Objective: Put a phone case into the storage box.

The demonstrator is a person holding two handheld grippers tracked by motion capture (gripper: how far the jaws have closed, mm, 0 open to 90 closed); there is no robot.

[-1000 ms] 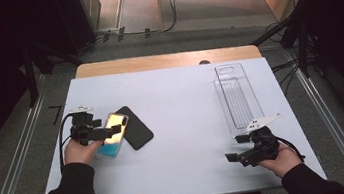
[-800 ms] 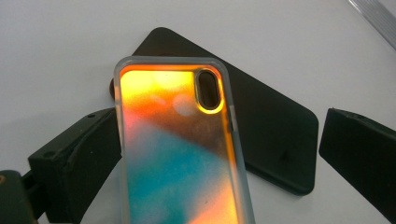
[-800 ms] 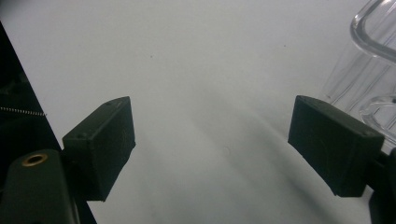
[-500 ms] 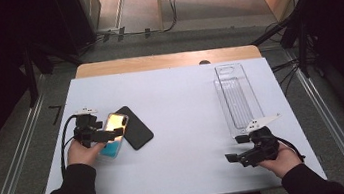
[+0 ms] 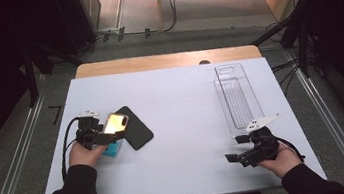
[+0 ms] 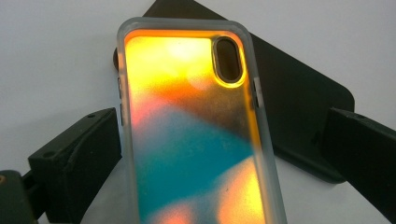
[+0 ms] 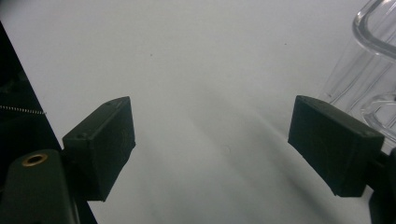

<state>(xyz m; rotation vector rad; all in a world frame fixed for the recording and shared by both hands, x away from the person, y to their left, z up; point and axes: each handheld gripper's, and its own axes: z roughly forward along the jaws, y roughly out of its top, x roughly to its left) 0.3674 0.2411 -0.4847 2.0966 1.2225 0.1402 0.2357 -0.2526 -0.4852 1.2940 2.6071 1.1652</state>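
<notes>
Your left gripper (image 5: 109, 131): jaws wide, iridescent orange-teal phone case with frosted rim (image 6: 191, 130) between them, right jaw clear of it, over black phone (image 5: 134, 127). Your right gripper (image 5: 240, 149): jaws wide, empty, beside clear plastic tray (image 5: 237, 97).

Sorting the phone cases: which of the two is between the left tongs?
The see-through case with the orange and teal sheen; it sits between the left tongs. The plain black case lies flat on the table behind it.

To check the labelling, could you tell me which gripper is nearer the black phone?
Left. The left gripper sits right beside the black phone, with the orange phone case between its jaws. The right gripper waits across the table near the clear tray.
</notes>
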